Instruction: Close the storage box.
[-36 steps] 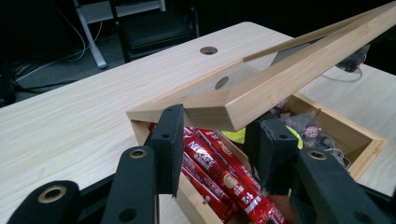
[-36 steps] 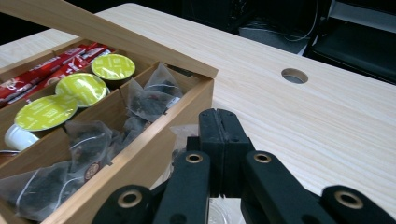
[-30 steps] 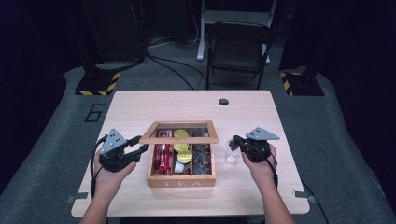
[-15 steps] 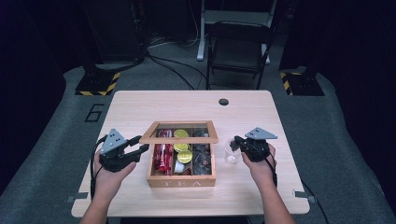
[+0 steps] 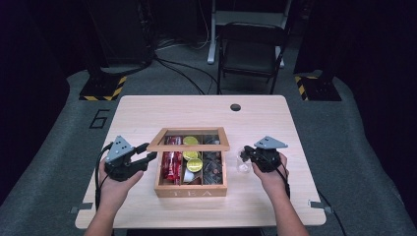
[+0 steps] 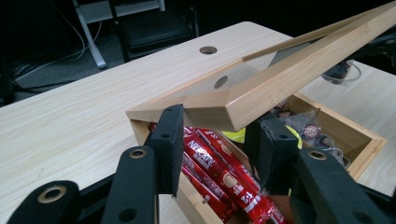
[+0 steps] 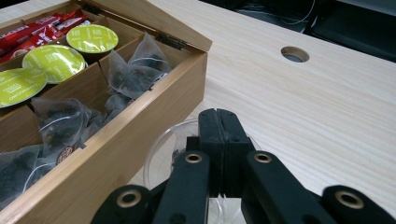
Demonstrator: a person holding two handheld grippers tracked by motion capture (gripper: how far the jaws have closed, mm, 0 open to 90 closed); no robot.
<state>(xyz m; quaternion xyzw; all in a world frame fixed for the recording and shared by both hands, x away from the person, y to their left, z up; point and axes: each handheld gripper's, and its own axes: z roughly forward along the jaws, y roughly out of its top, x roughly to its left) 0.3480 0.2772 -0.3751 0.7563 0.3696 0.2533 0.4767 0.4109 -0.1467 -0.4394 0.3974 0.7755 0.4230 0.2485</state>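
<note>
- Left tool (image 5: 147,158) sits at the left edge of the tea box (image 5: 192,184), jaws set apart, straddling the front-left corner of the lid (image 6: 261,95). Whether the pads actually press the wood is unclear from the left gripper view.
- Lid is raised, tilted up off the box, hinged at the far side. Glass pane in a wooden frame.
- Right tool (image 7: 218,140) is clamped on the rim of a clear plastic cup (image 7: 161,149), jaws pressed flat together on the thin wall. Cup stands on the tabletop (image 5: 147,110), just beside the box's right wall.
- Box contents: red stick packs (image 6: 219,172) in the left compartment, green-topped capsules (image 7: 91,38) in the middle, pyramid tea bags (image 7: 133,67) on the right.
- Step in hand, my read: lid being swung open while the cup is steadied.
- Next move likely calls for pushing the lid fully back so it stays open, then freeing a tool to pick from a compartment. Risk: lid drops if the left tool lets go early.
- Versus a second ago: nothing visibly different. Both tools, lid and cup in the same spots.
</note>
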